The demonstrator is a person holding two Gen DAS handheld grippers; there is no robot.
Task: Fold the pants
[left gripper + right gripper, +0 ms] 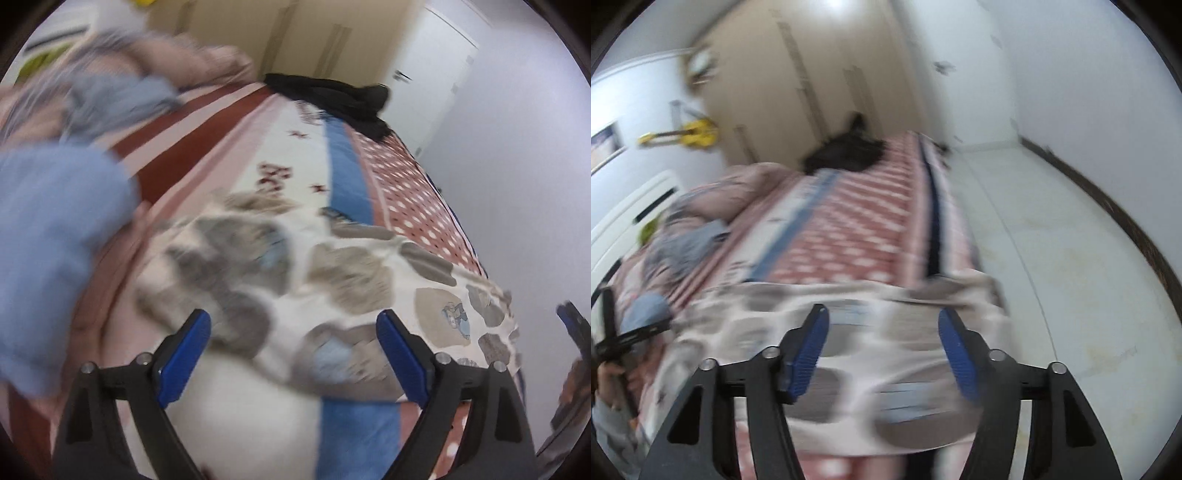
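Observation:
The pants (325,273) are cream with grey and tan patches and lie spread across the near end of the bed; they also show in the right wrist view (857,354). My left gripper (293,332) is open and empty, just above their near edge. My right gripper (882,332) is open and empty, above the pants close to the bed's right side. Both views are blurred by motion. The left gripper's frame (624,339) shows at the left edge of the right wrist view, and the right gripper's (572,325) at the right edge of the left wrist view.
The bed cover (399,184) has red dotted, blue and cream stripes. A black garment (332,96) lies at the bed's far end. Blue-grey clothes (110,99) and a pink quilt (746,188) lie on the left. White floor (1052,240) runs along the right.

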